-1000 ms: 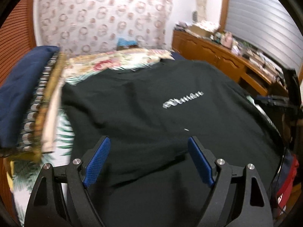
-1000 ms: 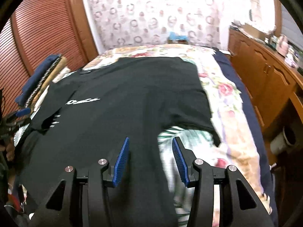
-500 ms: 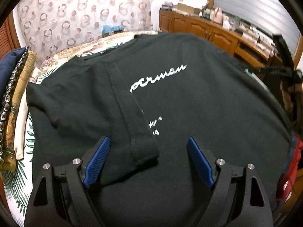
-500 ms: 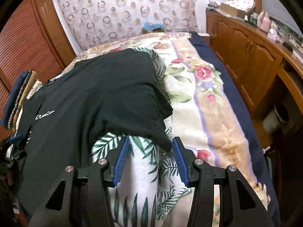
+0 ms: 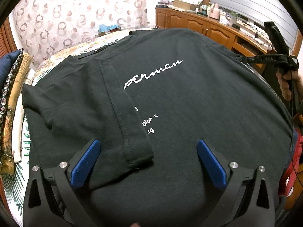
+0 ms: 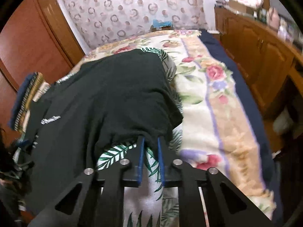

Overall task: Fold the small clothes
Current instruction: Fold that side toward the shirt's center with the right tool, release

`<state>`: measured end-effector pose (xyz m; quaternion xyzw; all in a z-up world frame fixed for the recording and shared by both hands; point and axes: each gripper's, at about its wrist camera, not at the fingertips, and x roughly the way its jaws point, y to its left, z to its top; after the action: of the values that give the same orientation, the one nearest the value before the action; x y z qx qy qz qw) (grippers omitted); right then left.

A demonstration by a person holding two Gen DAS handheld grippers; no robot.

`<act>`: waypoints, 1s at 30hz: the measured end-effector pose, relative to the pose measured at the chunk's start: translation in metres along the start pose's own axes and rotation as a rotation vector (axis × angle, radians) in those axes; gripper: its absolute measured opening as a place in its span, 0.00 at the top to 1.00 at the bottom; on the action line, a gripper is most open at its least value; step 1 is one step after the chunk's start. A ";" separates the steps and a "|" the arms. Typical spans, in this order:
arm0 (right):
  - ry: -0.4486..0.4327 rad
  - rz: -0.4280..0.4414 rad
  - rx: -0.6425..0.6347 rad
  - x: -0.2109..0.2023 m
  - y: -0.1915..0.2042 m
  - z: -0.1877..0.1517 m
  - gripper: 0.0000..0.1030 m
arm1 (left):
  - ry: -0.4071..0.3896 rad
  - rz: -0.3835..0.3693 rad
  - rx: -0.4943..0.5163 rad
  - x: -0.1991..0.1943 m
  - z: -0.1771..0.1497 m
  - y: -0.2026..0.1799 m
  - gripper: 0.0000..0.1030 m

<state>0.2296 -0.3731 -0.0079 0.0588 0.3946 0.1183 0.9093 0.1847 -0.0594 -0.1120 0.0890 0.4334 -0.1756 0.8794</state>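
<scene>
A black T-shirt [image 5: 189, 104] with white script lies spread on the bed, its left sleeve [image 5: 121, 117] folded in over the chest. My left gripper [image 5: 148, 143] hovers over that sleeve's end with its jaws opening wide; the cloth lies under them, ungripped. In the right wrist view the T-shirt [image 6: 113, 98] is bunched up at its other sleeve. My right gripper [image 6: 150, 141] is closing there, and its blue pads [image 6: 141, 151] pinch the sleeve's edge. In the left view a hand [image 5: 284, 83] holds that gripper at the far right.
The bed carries a floral cover [image 6: 217, 104] and a leaf-print sheet [image 6: 151, 170]. Folded fabrics [image 5: 11, 104] are stacked along the left side. A wooden cabinet [image 5: 217, 30] with clutter on top runs along the right; something red [image 5: 291, 166] sits beside the bed.
The left jaws have spread wider above the folded sleeve. The right jaws have come together onto the other sleeve's edge, which lay loose between them half a second ago.
</scene>
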 end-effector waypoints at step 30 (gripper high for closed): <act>-0.107 0.038 -0.270 -0.045 0.090 -0.029 0.62 | -0.064 -0.037 -0.030 -0.012 -0.002 0.003 0.00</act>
<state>0.1633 -0.2977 0.0219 -0.0503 0.3251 0.1840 0.9262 0.1776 -0.0538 -0.1034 0.0623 0.4091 -0.1880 0.8907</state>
